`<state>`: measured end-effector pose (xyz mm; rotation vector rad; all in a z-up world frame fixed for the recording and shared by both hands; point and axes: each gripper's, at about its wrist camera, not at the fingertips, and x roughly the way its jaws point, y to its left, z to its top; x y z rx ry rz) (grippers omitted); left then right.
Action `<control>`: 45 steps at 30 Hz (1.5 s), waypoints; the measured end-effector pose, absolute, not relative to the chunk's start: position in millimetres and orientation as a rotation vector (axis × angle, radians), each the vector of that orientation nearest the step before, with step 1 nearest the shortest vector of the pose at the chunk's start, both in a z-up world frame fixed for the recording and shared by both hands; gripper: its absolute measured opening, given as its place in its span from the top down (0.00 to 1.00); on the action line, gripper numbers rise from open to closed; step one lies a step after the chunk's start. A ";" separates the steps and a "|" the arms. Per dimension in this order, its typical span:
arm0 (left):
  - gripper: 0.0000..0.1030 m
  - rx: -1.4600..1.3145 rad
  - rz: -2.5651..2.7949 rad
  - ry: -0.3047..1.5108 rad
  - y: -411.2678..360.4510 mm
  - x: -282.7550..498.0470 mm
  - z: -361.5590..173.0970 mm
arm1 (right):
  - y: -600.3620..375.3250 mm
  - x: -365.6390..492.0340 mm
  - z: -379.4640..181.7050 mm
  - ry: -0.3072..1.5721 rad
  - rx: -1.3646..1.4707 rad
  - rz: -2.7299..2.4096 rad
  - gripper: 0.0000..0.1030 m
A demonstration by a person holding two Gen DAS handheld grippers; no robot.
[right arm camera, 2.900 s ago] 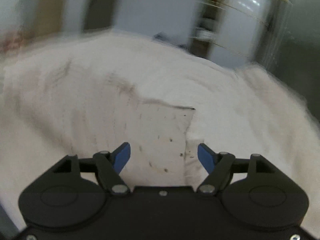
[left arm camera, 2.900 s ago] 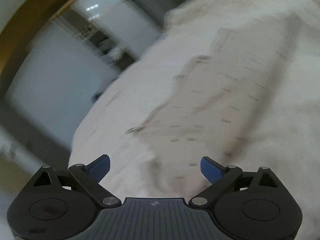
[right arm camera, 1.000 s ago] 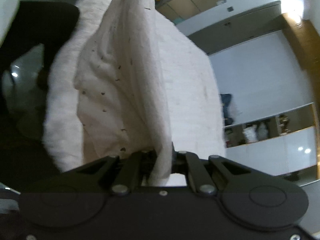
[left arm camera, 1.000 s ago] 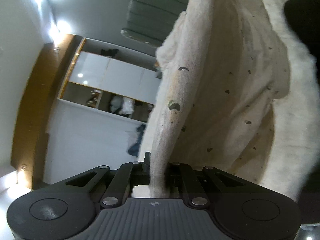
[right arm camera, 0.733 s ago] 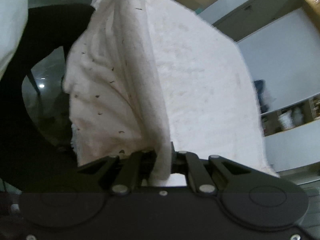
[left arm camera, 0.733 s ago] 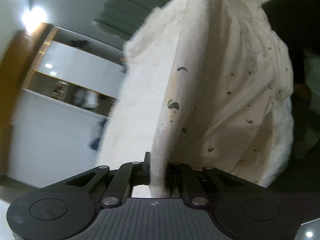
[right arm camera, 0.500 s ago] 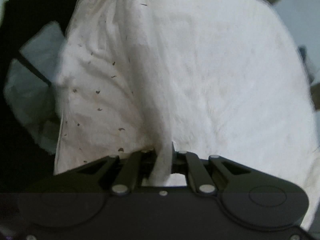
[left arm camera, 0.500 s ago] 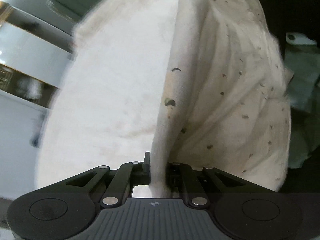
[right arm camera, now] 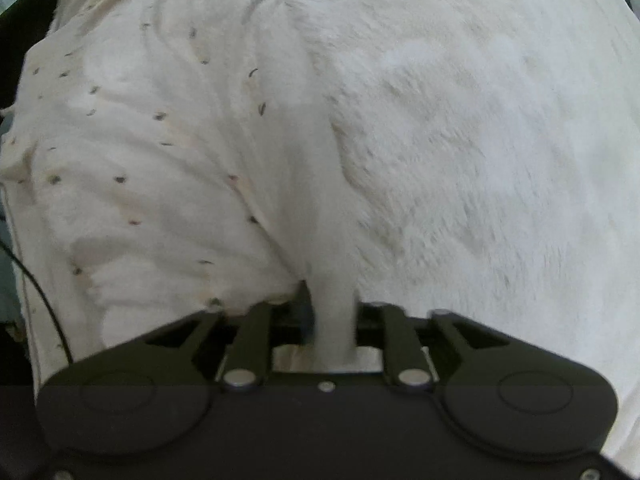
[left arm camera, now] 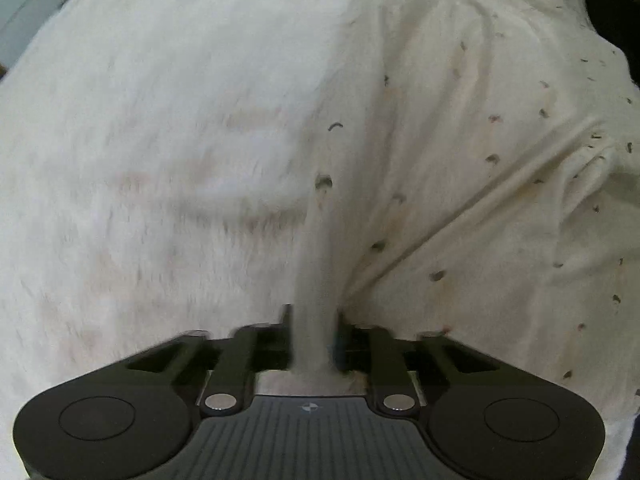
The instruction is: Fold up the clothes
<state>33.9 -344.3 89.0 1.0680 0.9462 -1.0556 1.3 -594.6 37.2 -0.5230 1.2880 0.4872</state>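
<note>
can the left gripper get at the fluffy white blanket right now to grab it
Probably not as things stand. The left gripper is shut on a fold of the speckled cream garment, so its jaws are occupied. The fluffy white blanket lies uncovered just to the left, so letting go would leave the way free.

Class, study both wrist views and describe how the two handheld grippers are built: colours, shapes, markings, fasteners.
The left gripper has a matte black body with two round embossed discs, silver pivot rivets on black linkage arms, and a ribbed grey centre plate bearing a small round emblem. The right gripper matches in black, discs and rivets, but its centre is plain, with one small silver screw.
</note>
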 end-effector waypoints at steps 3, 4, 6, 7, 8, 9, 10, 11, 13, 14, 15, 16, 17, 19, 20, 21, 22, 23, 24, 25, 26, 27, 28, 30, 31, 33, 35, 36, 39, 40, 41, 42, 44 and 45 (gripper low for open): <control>0.54 1.084 -0.984 1.019 -314.3 31.7 86.8 | -612.5 -16.8 39.6 1.286 -0.517 0.394 0.59; 0.52 1.090 -0.973 1.029 -308.6 29.0 86.6 | -615.3 -20.9 40.5 1.285 -0.520 0.379 0.59; 0.52 1.074 -0.932 1.031 -288.8 17.1 97.3 | -618.4 -39.6 49.3 1.268 -0.545 0.317 0.59; 0.52 1.065 -0.910 1.032 -278.4 10.8 103.0 | -619.8 -50.0 54.4 1.257 -0.559 0.284 0.59; 0.52 1.015 -0.888 1.007 -270.2 0.4 118.0 | -616.3 -69.1 68.3 1.212 -0.562 0.224 0.58; 0.52 0.957 -0.879 0.953 -266.4 -13.3 135.5 | -611.7 -82.0 78.6 1.174 -0.558 0.188 0.55; 0.52 0.926 -0.887 0.899 -268.4 -28.5 148.0 | -607.6 -88.6 86.5 1.147 -0.553 0.171 0.51; 0.49 0.899 -0.897 0.845 -271.5 -43.9 159.6 | -599.0 -99.9 97.0 1.105 -0.539 0.146 0.45; 0.47 0.931 -0.947 0.728 -292.9 -83.5 169.0 | -558.1 -130.8 121.0 0.968 -0.480 0.102 0.44; 0.47 1.002 -0.982 0.639 -314.5 -114.4 163.5 | -535.3 -139.6 126.1 0.918 -0.447 0.094 0.44; 0.47 1.050 -0.995 0.597 -325.9 -128.0 156.0 | -513.6 -145.8 129.1 0.878 -0.415 0.088 0.44; 0.48 1.092 -1.003 0.566 -334.8 -137.4 148.3 | -491.9 -152.1 132.1 0.838 -0.383 0.082 0.44; 0.48 1.153 -0.996 0.546 -343.5 -140.9 133.6 | -468.9 -157.2 132.5 0.801 -0.354 0.088 0.44; 0.53 1.223 -0.953 0.528 -349.5 -142.1 109.6 | -421.1 -164.4 129.7 0.729 -0.296 0.106 0.44; 0.56 1.218 -0.915 0.531 -344.5 -140.2 103.3 | -394.4 -167.7 125.9 0.702 -0.267 0.113 0.43; 0.56 1.212 -0.877 0.534 -339.6 -138.3 97.0 | -376.3 -171.6 123.9 0.685 -0.254 0.114 0.39; 0.61 1.207 -0.840 0.538 -334.7 -136.4 90.6 | -363.2 -175.4 123.0 0.671 -0.249 0.112 0.37; 0.69 1.201 -0.802 0.541 -329.8 -134.6 84.3 | -325.7 -180.9 115.1 0.644 -0.231 0.095 0.36; 0.71 1.171 -0.763 0.540 -321.9 -131.3 83.7 | -301.5 -183.5 110.7 0.635 -0.219 0.090 0.36; 0.73 1.149 -0.743 0.524 -314.0 -131.4 86.7 | -288.8 -183.7 107.5 0.639 -0.211 0.099 0.36; 0.73 1.128 -0.726 0.504 -306.3 -132.2 90.0 | -270.2 -179.7 102.5 0.646 -0.198 0.106 0.36; 0.73 1.118 -0.719 0.495 -303.4 -132.3 89.7 | -249.0 -173.8 97.2 0.655 -0.182 0.111 0.38; 0.72 1.110 -0.713 0.489 -301.4 -132.2 88.6 | -227.8 -167.8 91.8 0.664 -0.167 0.116 0.38; 0.72 1.121 -0.706 0.481 -295.3 -128.0 81.9 | -212.1 -151.7 86.7 0.655 -0.129 0.115 0.38; 0.73 1.128 -0.702 0.479 -291.8 -126.7 81.6 | -206.6 -137.7 85.7 0.653 -0.103 0.108 0.39; 0.81 1.136 -0.695 0.479 -284.1 -121.0 76.8 | -202.3 -114.5 74.1 0.672 -0.096 0.081 0.49; 0.94 1.132 -0.686 0.467 -287.2 -116.7 66.7 | -196.3 -88.8 60.8 0.716 -0.163 0.028 0.63; 0.97 1.127 -0.685 0.454 -289.7 -116.6 64.6 | -197.9 -87.2 61.3 0.738 -0.191 0.009 0.85; 1.00 1.115 -0.679 0.417 -297.0 -116.5 58.2 | -188.7 -72.0 42.0 0.791 -0.277 0.008 0.99; 1.00 1.110 -0.678 0.404 -299.4 -116.5 56.1 | -179.9 -78.2 36.4 0.768 -0.355 0.018 0.99; 1.00 1.087 -0.668 0.403 -294.7 -115.2 55.3 | -168.5 -87.6 30.8 0.735 -0.458 0.029 0.99; 1.00 1.067 -0.666 0.413 -293.1 -113.3 51.5 | -160.0 -93.5 27.1 0.713 -0.523 0.038 0.99; 1.00 1.066 -0.673 0.444 -289.5 -117.2 44.4 | -141.3 -107.5 17.5 0.678 -0.636 0.074 0.99; 1.00 1.086 -0.668 0.451 -290.7 -120.3 40.1 | -134.5 -112.6 12.9 0.672 -0.666 0.090 1.00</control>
